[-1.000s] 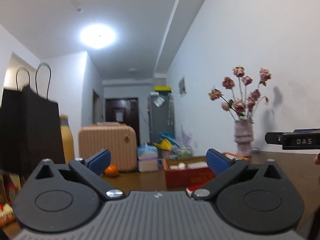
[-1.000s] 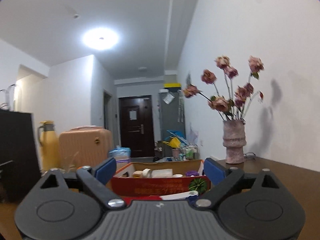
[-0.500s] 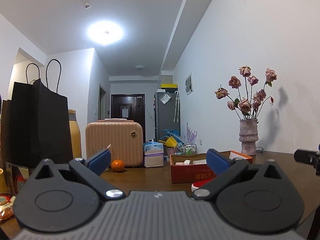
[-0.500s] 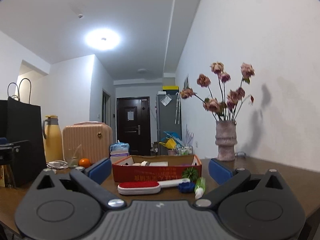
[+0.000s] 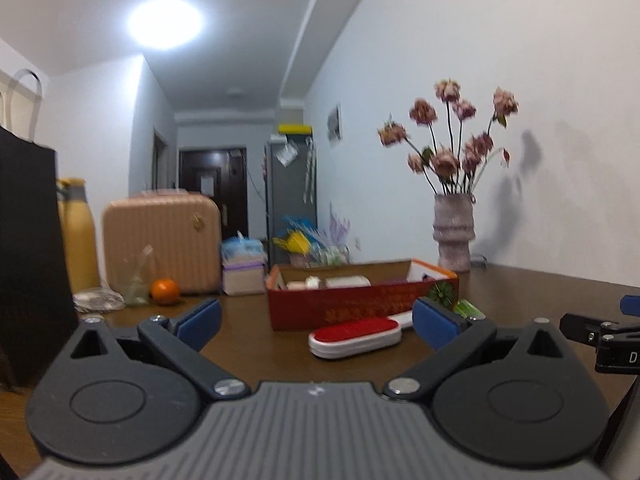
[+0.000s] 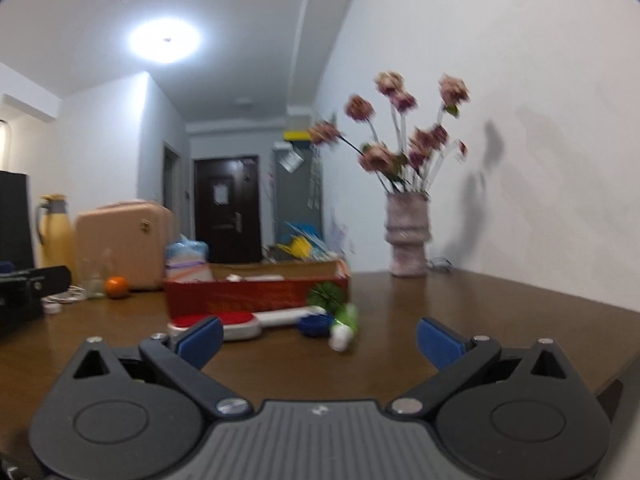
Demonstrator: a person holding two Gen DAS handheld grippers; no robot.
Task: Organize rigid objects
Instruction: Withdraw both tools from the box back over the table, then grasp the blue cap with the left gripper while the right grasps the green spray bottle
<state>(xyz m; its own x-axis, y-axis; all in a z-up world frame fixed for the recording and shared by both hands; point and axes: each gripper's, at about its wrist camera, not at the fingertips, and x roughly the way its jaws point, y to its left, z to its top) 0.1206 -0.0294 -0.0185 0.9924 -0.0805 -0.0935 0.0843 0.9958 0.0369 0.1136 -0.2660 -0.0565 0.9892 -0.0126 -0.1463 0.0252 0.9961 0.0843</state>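
Both grippers, jaws spread, empty, above tabletop [image 5: 248, 344].
Lint brush [image 5: 354, 337] lies just in front of red box [image 5: 360, 304]; L gripper [image 5: 316, 320], R gripper [image 6: 318, 338].

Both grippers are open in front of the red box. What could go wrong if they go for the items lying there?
1. The lint brush, blue cap and green tube lie close together against the red box; closing on one may push the others.
2. The left gripper and right gripper face the same spot, so they could collide.
3. The vase of flowers looks top-heavy; a wide swing might tip it.
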